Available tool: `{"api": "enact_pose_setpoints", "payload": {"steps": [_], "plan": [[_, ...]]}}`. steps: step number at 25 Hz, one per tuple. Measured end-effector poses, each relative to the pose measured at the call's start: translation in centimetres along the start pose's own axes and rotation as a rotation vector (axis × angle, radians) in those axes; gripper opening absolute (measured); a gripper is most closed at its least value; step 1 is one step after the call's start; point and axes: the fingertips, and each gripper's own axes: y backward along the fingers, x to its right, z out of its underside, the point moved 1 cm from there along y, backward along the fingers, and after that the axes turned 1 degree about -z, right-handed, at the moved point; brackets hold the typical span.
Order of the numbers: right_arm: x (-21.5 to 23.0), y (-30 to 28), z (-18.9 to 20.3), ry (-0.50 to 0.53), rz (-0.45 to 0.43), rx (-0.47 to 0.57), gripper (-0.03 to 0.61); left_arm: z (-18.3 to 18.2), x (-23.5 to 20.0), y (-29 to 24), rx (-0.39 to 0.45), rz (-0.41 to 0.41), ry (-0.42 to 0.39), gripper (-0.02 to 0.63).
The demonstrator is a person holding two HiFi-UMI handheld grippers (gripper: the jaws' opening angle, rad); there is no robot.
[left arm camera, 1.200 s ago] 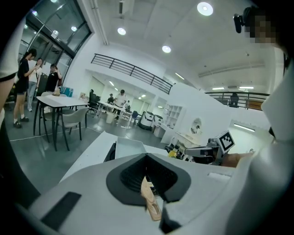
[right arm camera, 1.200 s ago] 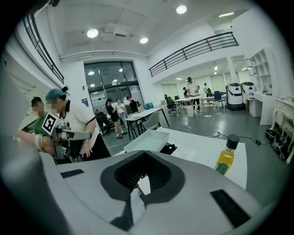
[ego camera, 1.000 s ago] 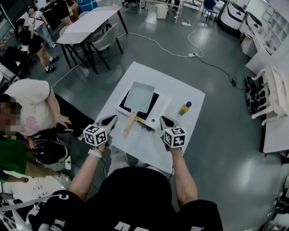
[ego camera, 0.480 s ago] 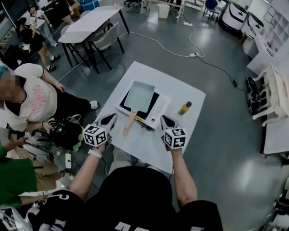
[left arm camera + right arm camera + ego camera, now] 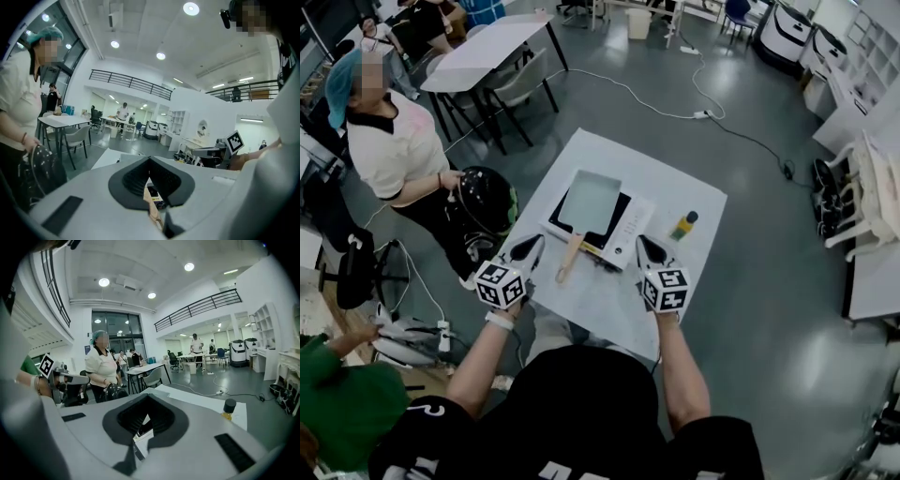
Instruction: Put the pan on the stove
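Bright, even indoor light from round ceiling lamps (image 5: pixel 191 8) at 12 o'clock in both gripper views. Pale sheen on grey floor (image 5: pixel 797 361), 4 o'clock. Fisheye bending, black corners; foreground soft.

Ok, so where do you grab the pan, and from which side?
Probably by its wooden handle. The pan is a flat tray with low walls lying on the stove, and the handle sticks out past it toward the near edge of the table. Come from the near side with the left gripper, which is closest; it is shut, so it must open first.
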Motion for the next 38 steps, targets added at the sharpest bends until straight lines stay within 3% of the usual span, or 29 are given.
{"api": "enact_pose_setpoints", "payload": {"steps": [13,38], "plan": [[-1.5,0.5,-1.8,0.072,-0.004,0.061,-0.003,-2.0,-0.4,1.0,0.089,-0.016,-0.059,0.000],[-2.4,0.6,-1.6,0.090,-0.009,0.053,-0.005,-1.7,-0.7,2.1,0.085,-0.022,-0.053,0.000]]}}
